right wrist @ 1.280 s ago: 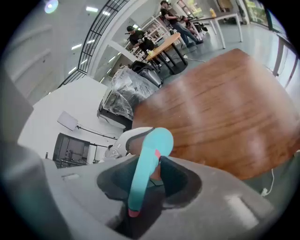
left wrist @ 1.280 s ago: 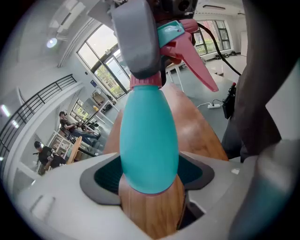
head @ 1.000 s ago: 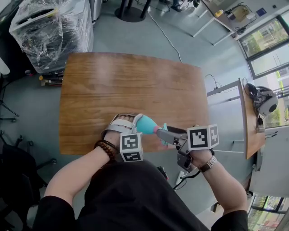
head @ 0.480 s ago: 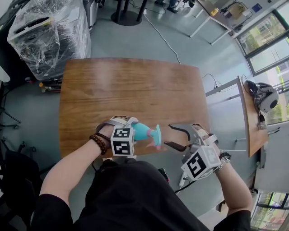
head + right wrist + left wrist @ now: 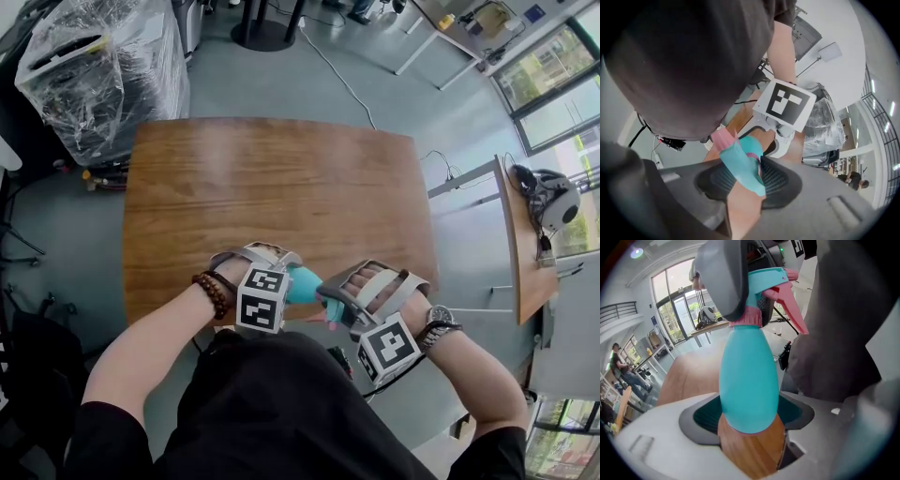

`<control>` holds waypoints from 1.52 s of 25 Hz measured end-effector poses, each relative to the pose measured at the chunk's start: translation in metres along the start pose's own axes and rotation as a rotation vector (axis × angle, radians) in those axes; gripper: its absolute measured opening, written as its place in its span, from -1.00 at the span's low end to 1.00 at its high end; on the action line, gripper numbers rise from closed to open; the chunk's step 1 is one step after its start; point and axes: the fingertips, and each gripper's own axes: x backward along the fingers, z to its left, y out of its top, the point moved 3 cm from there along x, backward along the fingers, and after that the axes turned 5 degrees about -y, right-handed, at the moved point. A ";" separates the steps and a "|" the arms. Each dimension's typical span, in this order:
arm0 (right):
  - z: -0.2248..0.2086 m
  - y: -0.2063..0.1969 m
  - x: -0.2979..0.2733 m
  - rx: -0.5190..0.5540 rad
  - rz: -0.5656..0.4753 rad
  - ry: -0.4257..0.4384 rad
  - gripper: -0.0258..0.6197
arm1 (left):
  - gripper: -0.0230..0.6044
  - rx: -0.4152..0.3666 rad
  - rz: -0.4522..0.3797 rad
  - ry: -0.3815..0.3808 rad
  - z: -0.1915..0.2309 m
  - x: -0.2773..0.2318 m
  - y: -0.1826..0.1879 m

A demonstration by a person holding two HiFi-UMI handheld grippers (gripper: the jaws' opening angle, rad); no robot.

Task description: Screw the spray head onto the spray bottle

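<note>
At lower centre of the head view, the left gripper [image 5: 750, 430] clamps the teal spray bottle [image 5: 749, 376] while the right gripper [image 5: 746, 185], jaws just closing, pinches the spray head [image 5: 741, 165]; a tightening twist seems next.

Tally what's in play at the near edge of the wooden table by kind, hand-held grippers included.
spray bottle: 1
spray head: 1
hand-held grippers: 2 (left hand-held gripper clamped on the spray bottle; right hand-held gripper, jaws just closing, spray head between them)
Total: 4
</note>
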 end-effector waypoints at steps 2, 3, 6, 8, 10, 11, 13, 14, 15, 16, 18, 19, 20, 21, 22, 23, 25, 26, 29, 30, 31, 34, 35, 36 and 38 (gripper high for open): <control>0.001 -0.002 -0.002 -0.064 0.000 0.006 -0.54 | 0.31 0.003 -0.001 0.024 0.002 -0.001 0.000; -0.001 -0.004 -0.004 -0.127 -0.002 0.008 -0.54 | 0.31 0.008 -0.001 0.045 0.004 0.000 0.000; -0.009 -0.013 -0.006 -0.408 -0.017 0.031 -0.54 | 0.31 0.035 -0.004 0.124 0.013 0.000 -0.001; -0.015 -0.019 -0.006 -0.596 -0.034 0.048 -0.54 | 0.31 0.055 -0.013 0.170 0.018 0.000 -0.001; -0.022 -0.024 -0.006 -0.718 -0.048 0.049 -0.54 | 0.31 0.076 -0.028 0.204 0.022 0.000 0.000; -0.024 -0.026 -0.006 -0.755 -0.054 0.046 -0.54 | 0.31 0.084 -0.033 0.217 0.024 0.000 0.000; -0.025 -0.028 -0.008 -0.795 -0.064 0.041 -0.54 | 0.31 0.094 -0.041 0.239 0.028 -0.001 0.001; -0.026 -0.030 -0.009 -0.796 -0.063 0.034 -0.54 | 0.31 0.099 -0.046 0.248 0.030 -0.001 0.001; -0.026 -0.032 -0.009 -0.787 -0.055 0.020 -0.54 | 0.31 0.107 -0.055 0.253 0.031 -0.002 0.001; -0.026 -0.035 -0.009 -0.773 -0.042 0.000 -0.52 | 0.31 0.119 -0.067 0.257 0.033 -0.003 0.000; -0.031 -0.043 -0.006 -0.767 -0.024 -0.059 -0.30 | 0.31 0.158 -0.100 0.264 0.038 -0.006 -0.003; -0.035 -0.048 -0.002 -0.782 -0.022 -0.097 -0.26 | 0.31 0.187 -0.121 0.270 0.041 -0.008 -0.006; -0.040 -0.054 0.004 -0.808 -0.023 -0.140 -0.25 | 0.31 0.219 -0.144 0.276 0.045 -0.009 -0.009; -0.044 -0.061 0.011 -0.839 -0.025 -0.184 -0.25 | 0.32 0.254 -0.168 0.283 0.050 -0.010 -0.013; -0.047 -0.069 0.017 -0.873 -0.025 -0.228 -0.25 | 0.32 0.292 -0.192 0.291 0.056 -0.011 -0.017; -0.049 -0.076 0.024 -0.907 -0.025 -0.266 -0.25 | 0.32 0.331 -0.215 0.299 0.063 -0.012 -0.020; -0.047 -0.090 0.034 -0.971 -0.023 -0.319 -0.25 | 0.32 0.408 -0.257 0.317 0.077 -0.015 -0.028; -0.044 -0.095 0.037 -0.996 -0.023 -0.337 -0.25 | 0.32 0.441 -0.276 0.328 0.085 -0.017 -0.031; -0.035 -0.104 0.041 -1.056 -0.024 -0.376 -0.25 | 0.32 0.518 -0.330 0.364 0.105 -0.021 -0.040; -0.032 -0.105 0.041 -1.077 -0.027 -0.388 -0.26 | 0.33 0.535 -0.344 0.378 0.112 -0.022 -0.043; -0.029 -0.107 0.041 -1.098 -0.030 -0.401 -0.27 | 0.33 0.547 -0.354 0.393 0.119 -0.024 -0.045; -0.021 -0.115 0.040 -1.158 -0.032 -0.437 -0.37 | 0.33 0.566 -0.362 0.435 0.141 -0.032 -0.053; -0.017 -0.117 0.039 -1.177 -0.031 -0.447 -0.41 | 0.33 0.571 -0.361 0.445 0.148 -0.035 -0.054; -0.014 -0.119 0.039 -1.195 -0.027 -0.455 -0.46 | 0.33 0.576 -0.359 0.453 0.155 -0.038 -0.056; -0.008 -0.122 0.037 -1.227 -0.014 -0.472 -0.56 | 0.33 0.587 -0.358 0.469 0.167 -0.042 -0.059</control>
